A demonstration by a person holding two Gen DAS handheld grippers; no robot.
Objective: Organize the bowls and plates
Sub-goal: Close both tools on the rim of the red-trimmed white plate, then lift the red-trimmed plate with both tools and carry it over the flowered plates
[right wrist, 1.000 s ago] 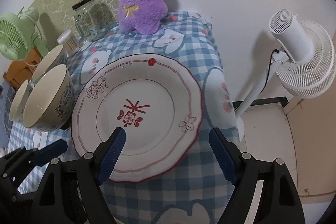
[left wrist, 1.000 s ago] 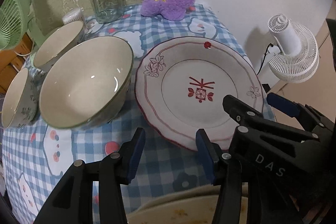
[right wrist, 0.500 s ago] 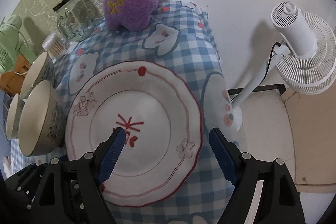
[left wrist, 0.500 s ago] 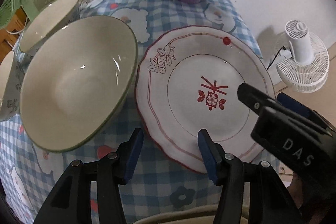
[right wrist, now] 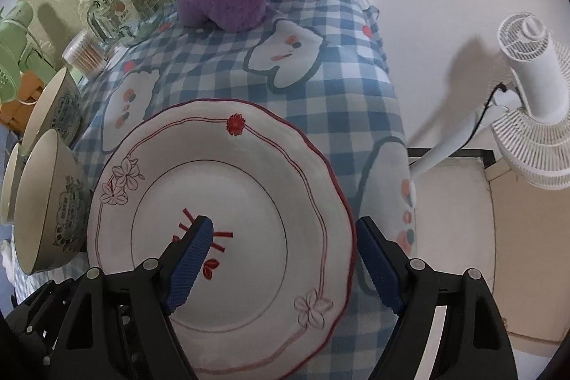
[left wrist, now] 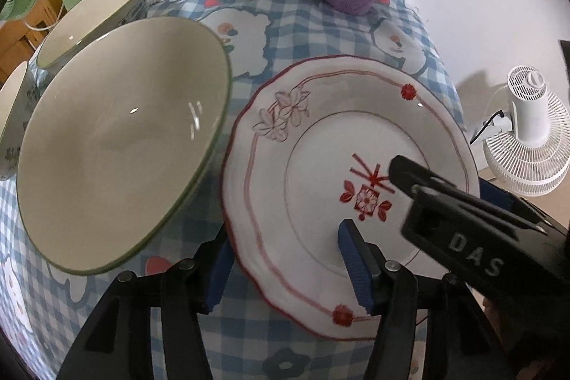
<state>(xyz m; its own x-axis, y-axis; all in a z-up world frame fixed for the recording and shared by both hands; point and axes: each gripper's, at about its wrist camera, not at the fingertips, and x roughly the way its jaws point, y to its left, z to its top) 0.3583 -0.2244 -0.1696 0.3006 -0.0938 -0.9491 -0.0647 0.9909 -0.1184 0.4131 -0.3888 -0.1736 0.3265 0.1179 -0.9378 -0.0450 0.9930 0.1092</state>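
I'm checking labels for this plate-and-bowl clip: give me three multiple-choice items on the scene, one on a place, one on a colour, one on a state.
1. Where is the plate relative to the big bowl?
A. inside it
B. beside it on the cloth
C. under it

2. What colour is the plate's rim line?
A. red
B. green
C. black

3. How does the right gripper stand?
A. shut on the bowl
B. open, straddling the plate's edge
C. shut on nothing

Answers:
1 B, checked cloth shows between them.
2 A, red edging circles the plate.
3 B, one finger is over the plate, one outside it.
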